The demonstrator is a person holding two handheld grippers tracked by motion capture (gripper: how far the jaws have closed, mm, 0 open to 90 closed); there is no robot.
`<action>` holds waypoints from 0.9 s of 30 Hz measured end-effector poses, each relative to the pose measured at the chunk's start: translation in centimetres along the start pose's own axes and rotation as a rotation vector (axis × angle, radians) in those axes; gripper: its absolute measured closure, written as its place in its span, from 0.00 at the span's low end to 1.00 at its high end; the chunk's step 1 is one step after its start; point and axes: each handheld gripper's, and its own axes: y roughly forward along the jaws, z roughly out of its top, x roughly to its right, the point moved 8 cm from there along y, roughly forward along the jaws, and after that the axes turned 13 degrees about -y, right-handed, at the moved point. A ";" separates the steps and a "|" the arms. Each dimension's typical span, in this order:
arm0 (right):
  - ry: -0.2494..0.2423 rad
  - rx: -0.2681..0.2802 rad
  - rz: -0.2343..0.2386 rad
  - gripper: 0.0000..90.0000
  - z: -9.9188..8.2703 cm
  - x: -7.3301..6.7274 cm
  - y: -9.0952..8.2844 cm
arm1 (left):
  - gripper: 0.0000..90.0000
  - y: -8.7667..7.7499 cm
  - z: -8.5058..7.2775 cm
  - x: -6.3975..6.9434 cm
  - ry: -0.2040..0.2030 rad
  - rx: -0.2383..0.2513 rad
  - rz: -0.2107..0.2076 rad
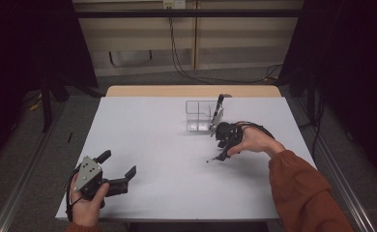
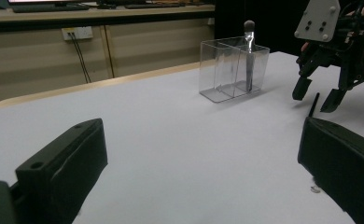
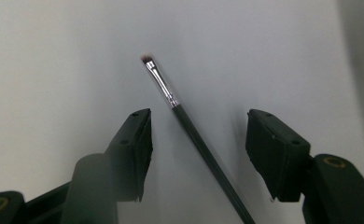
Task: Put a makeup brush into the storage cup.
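The thin makeup brush lies flat on the white table, on the near side of the clear divided holder and just beside its right end. The right gripper hangs directly over it, pointing down, its jaws apart with the brush handle between them and neither pad touching it. In the right gripper view the brush's long axis runs on a slant across the gap: the bristle tip points up and away toward the left pad, while the dark handle passes down between the pads toward the bottom edge. It sits a little nearer the left pad than the right one, so closing squarely would likely push it sideways before it is pinched; a slight turn of the wrist to bring the pads across the handle looks worthwhile.

A second, larger brush stands upright in the holder's right compartment.

The left gripper rests well apart from the holder, at the table's near left, jaws wide apart and empty; the right hand is plainly the nearer one.

No brand, label or legible writing appears on the brushes, the holder or the grippers
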 end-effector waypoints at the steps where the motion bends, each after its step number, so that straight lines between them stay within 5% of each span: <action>1: -0.008 -0.006 0.006 0.45 0.0 0.0 0.2 | 0.01 0.0 0.0 0.0 -0.001 0.001 0.000; 13: -0.059 -0.077 0.004 0.69 -0.2 0.0 1.0 | 0.01 0.0 -0.1 0.0 -0.002 -0.010 -0.013; 21: -0.088 -0.130 -0.007 0.74 0.2 -0.2 1.1 | 0.01 -0.1 -0.1 0.2 0.002 -0.006 -0.014; 27: -0.069 -0.157 0.021 0.87 0.4 -0.6 1.1 | 0.01 -0.1 -0.2 0.1 0.001 -0.006 -0.012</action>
